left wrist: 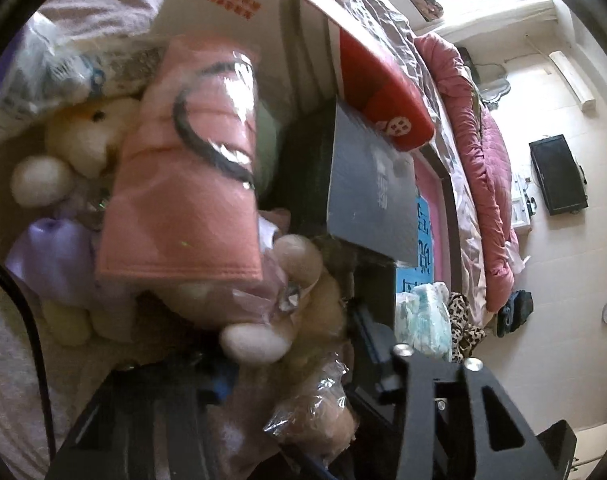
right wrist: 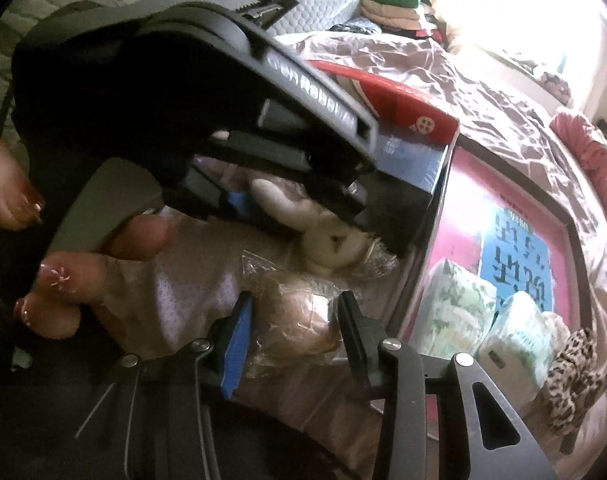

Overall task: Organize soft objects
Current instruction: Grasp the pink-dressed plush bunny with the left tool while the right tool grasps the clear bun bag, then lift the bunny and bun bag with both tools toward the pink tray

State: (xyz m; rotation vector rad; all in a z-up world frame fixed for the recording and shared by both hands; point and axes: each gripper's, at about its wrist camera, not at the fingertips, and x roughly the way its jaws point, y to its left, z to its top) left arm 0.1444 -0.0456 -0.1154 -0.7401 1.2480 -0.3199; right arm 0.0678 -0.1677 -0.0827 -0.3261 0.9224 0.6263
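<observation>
Bedroom scene, both wrist views. A heap of soft toys lies on the bed against an open red-lidded box [left wrist: 367, 92]: a cream plush bear [left wrist: 87, 140], a lilac plush [left wrist: 59, 260] and a pink folded cloth in clear wrap [left wrist: 191, 168] resting on top. The left gripper [right wrist: 263, 196], seen from the right wrist view with a hand [right wrist: 63, 288] on its trigger, reaches down into the heap beside a cream plush [right wrist: 327, 244]; its fingers stand narrow, but whether they pinch anything cannot be told, since the housing hides their tips. The right gripper [right wrist: 293, 344] has its blue-padded finger [right wrist: 235, 344] and dark finger on either side of a tan plush in a crinkled clear bag [right wrist: 299, 320], which fills the gap; the fingers appear closed on the bag, probably to lift it clear of the heap for sorting. Folded patterned cloths [right wrist: 463, 312] and a leopard-print item [right wrist: 575, 376] lie just beside, on a pink-and-blue board [right wrist: 515, 220].
</observation>
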